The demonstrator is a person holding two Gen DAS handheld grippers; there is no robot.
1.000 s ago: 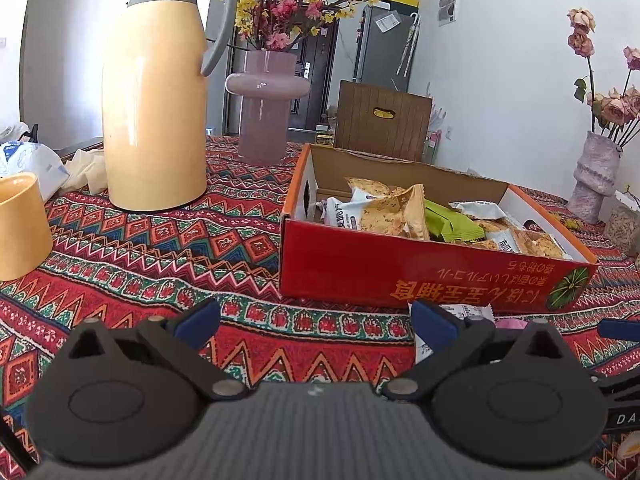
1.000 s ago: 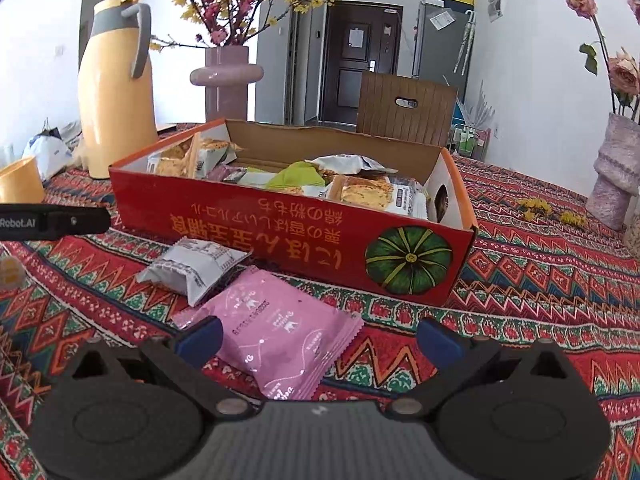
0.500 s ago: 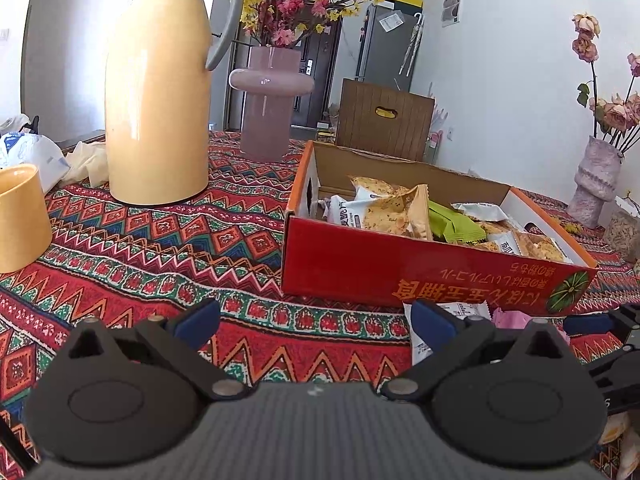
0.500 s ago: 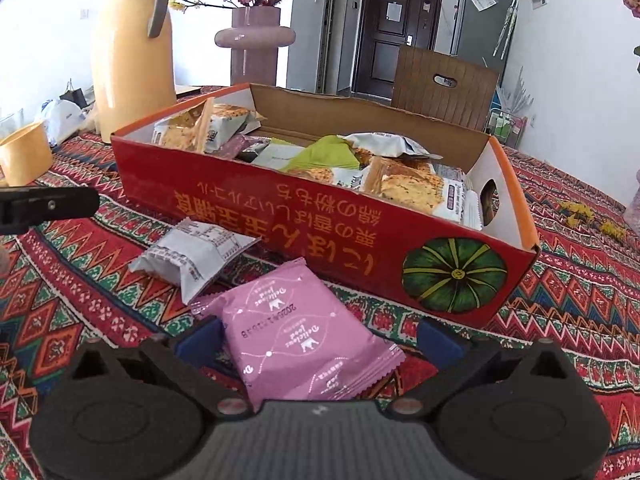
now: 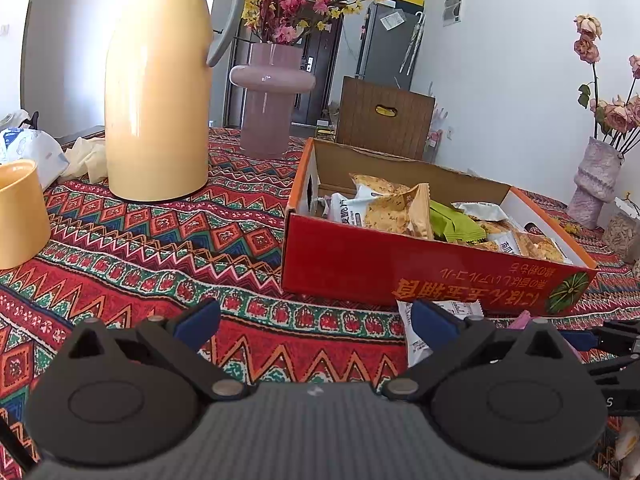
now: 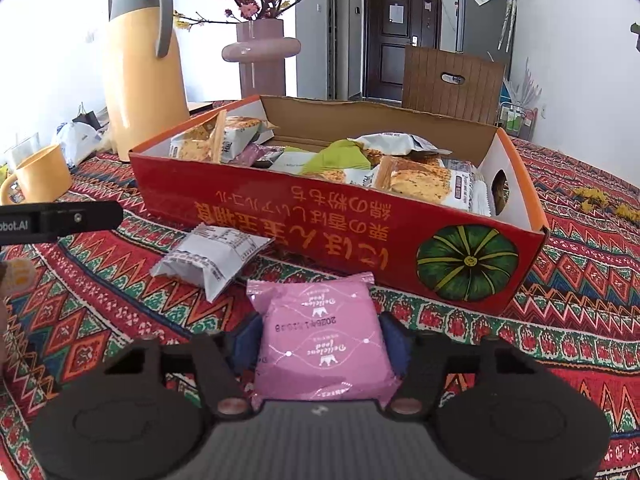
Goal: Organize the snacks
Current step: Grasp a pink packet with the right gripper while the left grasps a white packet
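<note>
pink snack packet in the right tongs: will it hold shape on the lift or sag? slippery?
The pink packet looks puffy and flat-sided between the right tongs, so it probably keeps its shape, with only the crimped ends flexing. Its glossy film could slip under a light squeeze. Likely light for its size; contents may crush.

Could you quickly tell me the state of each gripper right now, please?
Left gripper: open, holding nothing.
Right gripper: shut on the pink packet.

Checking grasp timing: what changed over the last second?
The right tongs moved forward and closed on the pink snack packet, which lay loose between open fingers before. The left tongs stayed open and empty; grey packet and red box unmoved.
</note>
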